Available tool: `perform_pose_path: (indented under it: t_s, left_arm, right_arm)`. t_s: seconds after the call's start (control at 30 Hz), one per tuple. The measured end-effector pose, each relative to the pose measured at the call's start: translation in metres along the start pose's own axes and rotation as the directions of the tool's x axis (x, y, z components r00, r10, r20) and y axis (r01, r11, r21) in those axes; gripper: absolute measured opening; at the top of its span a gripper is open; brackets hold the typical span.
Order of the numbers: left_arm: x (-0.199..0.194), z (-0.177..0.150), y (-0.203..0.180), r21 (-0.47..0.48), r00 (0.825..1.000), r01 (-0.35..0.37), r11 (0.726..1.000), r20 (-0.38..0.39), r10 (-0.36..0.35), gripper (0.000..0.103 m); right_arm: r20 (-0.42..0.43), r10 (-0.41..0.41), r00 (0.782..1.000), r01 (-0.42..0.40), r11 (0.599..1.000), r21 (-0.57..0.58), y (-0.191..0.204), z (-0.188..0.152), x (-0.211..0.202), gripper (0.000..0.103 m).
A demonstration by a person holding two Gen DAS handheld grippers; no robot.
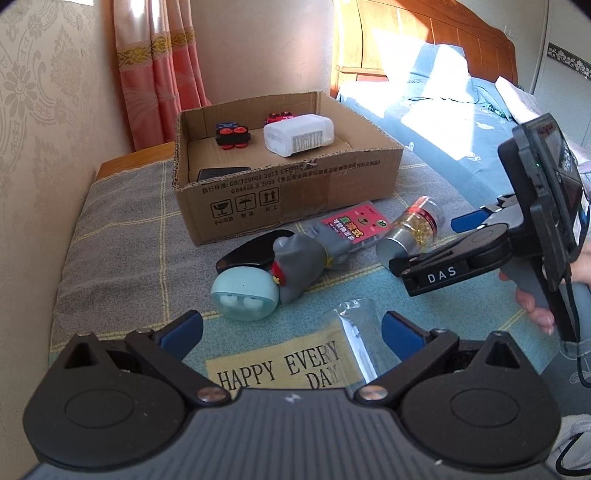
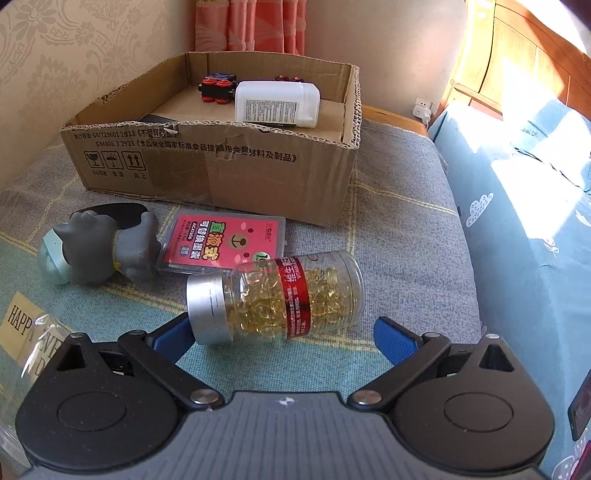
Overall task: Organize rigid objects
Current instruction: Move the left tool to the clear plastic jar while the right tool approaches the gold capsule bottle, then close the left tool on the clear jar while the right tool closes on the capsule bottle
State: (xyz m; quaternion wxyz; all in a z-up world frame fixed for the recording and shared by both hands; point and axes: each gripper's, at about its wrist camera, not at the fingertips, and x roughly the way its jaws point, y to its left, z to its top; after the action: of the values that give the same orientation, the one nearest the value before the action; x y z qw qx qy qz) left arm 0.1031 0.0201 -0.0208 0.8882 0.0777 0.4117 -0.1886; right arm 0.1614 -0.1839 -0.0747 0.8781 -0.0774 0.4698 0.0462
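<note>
Right wrist view: my right hand-held gripper (image 2: 282, 339) hangs with its jaws spread wide and nothing in them, low centre of the frame, just short of the capsule bottle (image 2: 275, 295) lying on its side. The bottle's silver cap sits just beside my left fingertip. I judge the next move is to straddle the clear body, not the cap, and close across its width so it cannot roll away. My left hand-held gripper (image 1: 291, 330) is likewise released and empty, low in its own frame.

Beyond the bottle lie a pink card pack (image 2: 225, 242) and a grey toy figure (image 2: 99, 247), touching each other. Further up stands the cardboard box (image 2: 221, 166), holding a white bottle (image 2: 277, 103) and red-wheeled toys (image 2: 218, 88). All rests on a checked blanket (image 2: 406, 240); pink curtains (image 2: 251, 26) hang at the top, and a wooden headboard (image 2: 524, 62) is at upper right.
</note>
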Motion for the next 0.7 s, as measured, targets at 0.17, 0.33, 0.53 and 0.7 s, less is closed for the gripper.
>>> perform_pose_path:
  t_s: [0.17,0.33,0.53,0.7]
  left_arm:
    - [0.012,-0.008,-0.022,0.05,0.996,0.067,0.996,-0.065,-0.064,0.102]
    - [0.022,-0.015,-0.037,0.094,0.991,0.089,0.992,-0.113,-0.078,0.102]
    - [0.036,-0.026,-0.041,0.115,0.983,0.061,0.991,-0.179,-0.04,0.102]
    - [0.036,-0.034,-0.032,0.097,0.98,0.008,0.995,-0.198,0.012,0.102]
  right_arm:
    - [-0.022,0.026,0.999,-0.025,0.999,0.023,-0.007,-0.008,0.007,0.103]
    - [0.013,0.063,0.998,-0.064,0.998,0.018,-0.012,-0.016,0.007,0.103]
    - [0.047,0.078,0.996,-0.078,0.997,0.001,-0.015,-0.022,0.004,0.103]
    - [0.05,0.087,0.995,-0.087,0.996,-0.012,-0.016,-0.023,0.003,0.103]
